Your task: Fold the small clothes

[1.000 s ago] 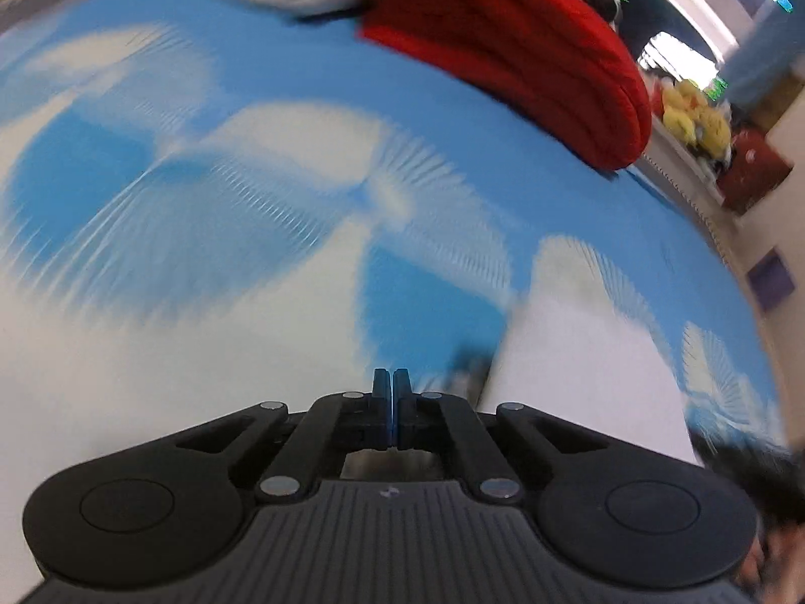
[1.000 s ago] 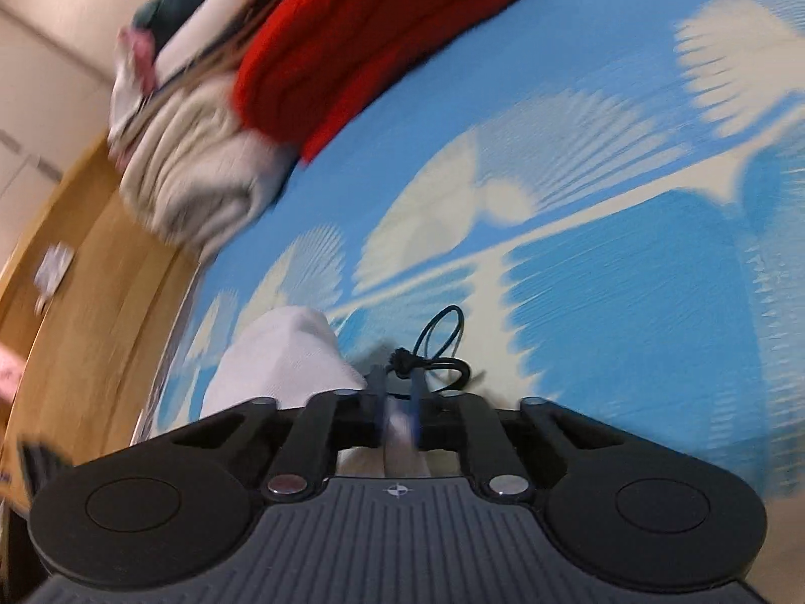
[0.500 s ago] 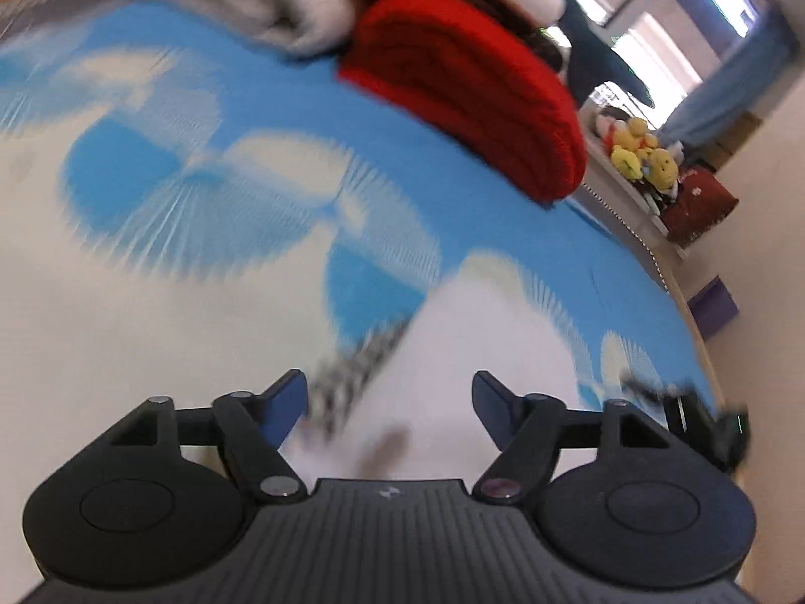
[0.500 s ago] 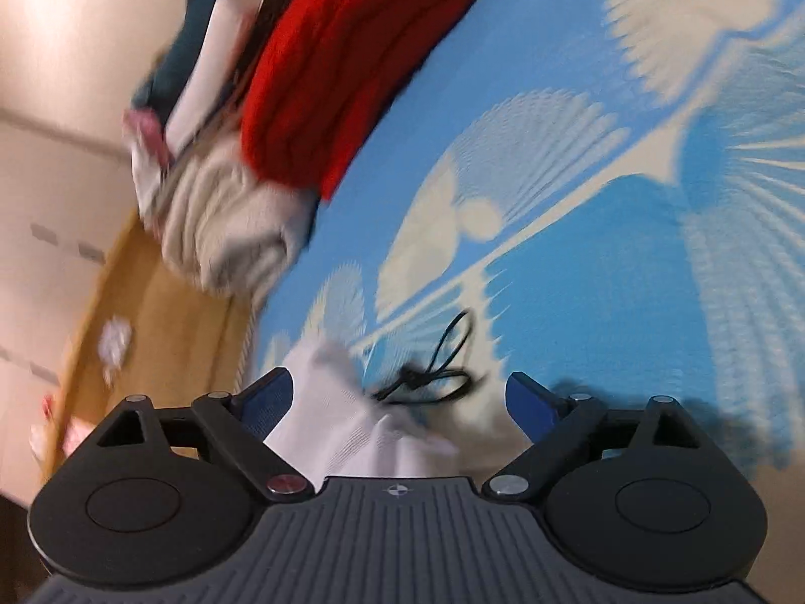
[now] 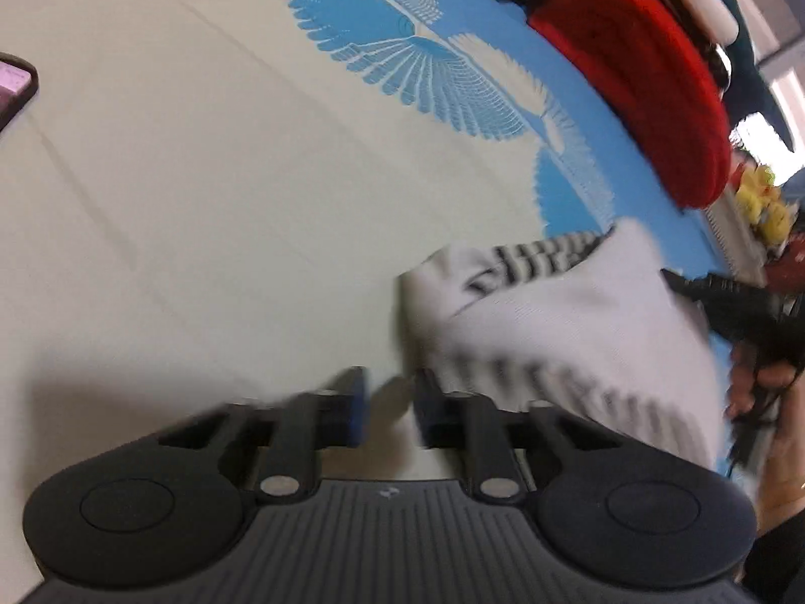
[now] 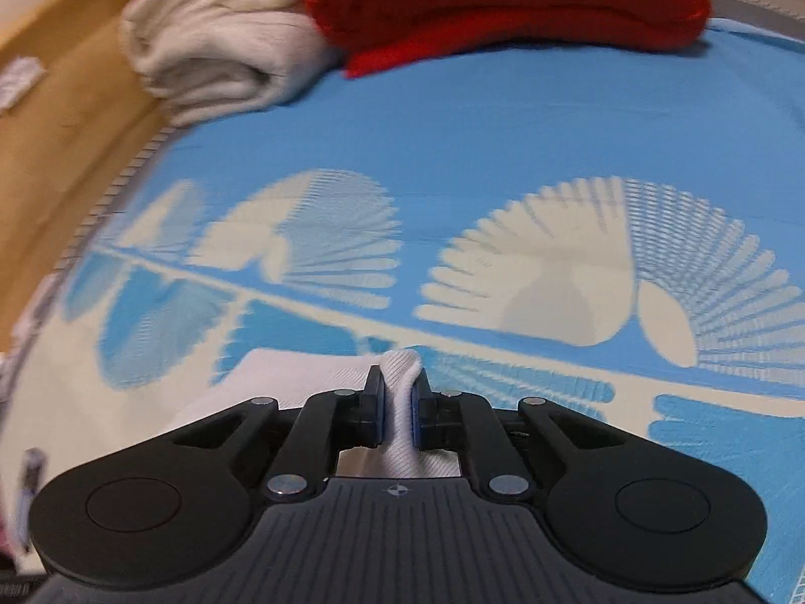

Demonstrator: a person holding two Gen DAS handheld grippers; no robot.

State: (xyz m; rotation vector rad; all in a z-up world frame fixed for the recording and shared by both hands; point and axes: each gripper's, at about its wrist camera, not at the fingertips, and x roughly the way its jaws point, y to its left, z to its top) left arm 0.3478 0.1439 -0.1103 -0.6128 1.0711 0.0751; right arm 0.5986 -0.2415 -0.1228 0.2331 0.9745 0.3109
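- dark phone (image 5: 12,88) at the far left edge, lying on the cream and blue fan-print bed cover (image 5: 201,201).
- left gripper (image 5: 387,410): jaws have just been closing, narrow gap, nothing between them.
- white sock (image 6: 302,375) lies on the cover; right gripper (image 6: 397,405) has just clenched on its ribbed edge.
- beyond: folded cream garment (image 6: 216,50), red knit (image 6: 503,0).
- wooden floor (image 6: 60,116) beside the bed.

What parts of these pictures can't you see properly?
- Left view: the white sock with black stripes is smeared by motion blur; whether the left hand-held gripper pinches it is unclear.
- Right view: the right hand-held gripper hides the lower part of that sock.
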